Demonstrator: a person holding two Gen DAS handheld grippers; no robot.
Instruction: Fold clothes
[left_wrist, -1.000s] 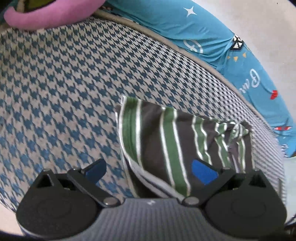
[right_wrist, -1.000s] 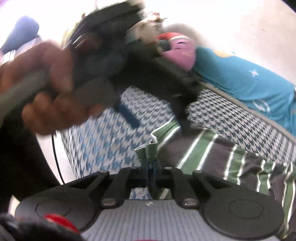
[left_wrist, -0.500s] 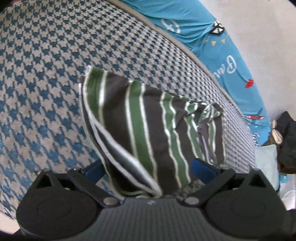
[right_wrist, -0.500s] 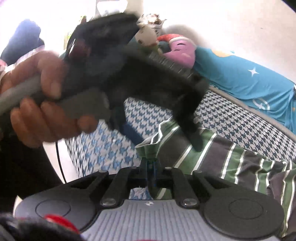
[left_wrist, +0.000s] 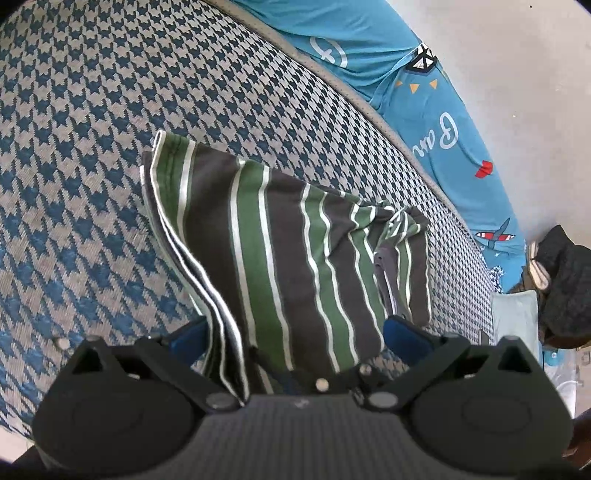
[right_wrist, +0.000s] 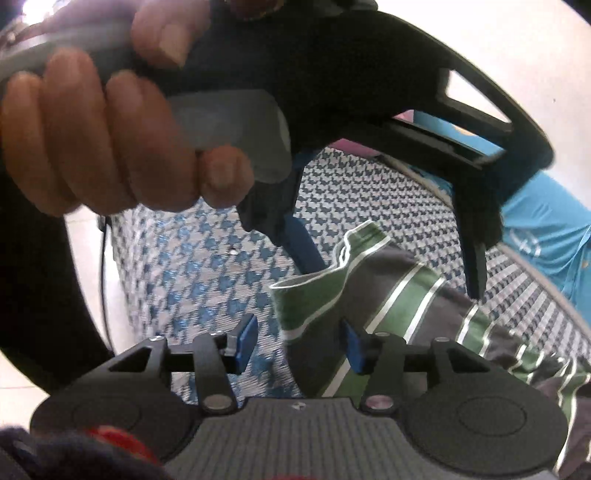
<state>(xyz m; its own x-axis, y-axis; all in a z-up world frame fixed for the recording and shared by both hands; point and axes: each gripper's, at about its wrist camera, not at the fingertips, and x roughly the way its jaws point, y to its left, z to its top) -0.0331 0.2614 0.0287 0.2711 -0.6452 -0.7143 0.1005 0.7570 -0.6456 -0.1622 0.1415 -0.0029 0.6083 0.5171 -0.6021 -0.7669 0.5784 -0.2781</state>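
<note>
As the striped shirt (left_wrist: 295, 258) lies folded on the houndstooth bed cover (left_wrist: 92, 129), its long axis runs away from both grippers toward the blue sheet (left_wrist: 436, 122).

The left gripper (left_wrist: 295, 336), fingers spread, straddles the shirt's near edge and is nearer; the right gripper (right_wrist: 299, 343), also spread, holds nothing, with the shirt's green corner between its pads.
</note>
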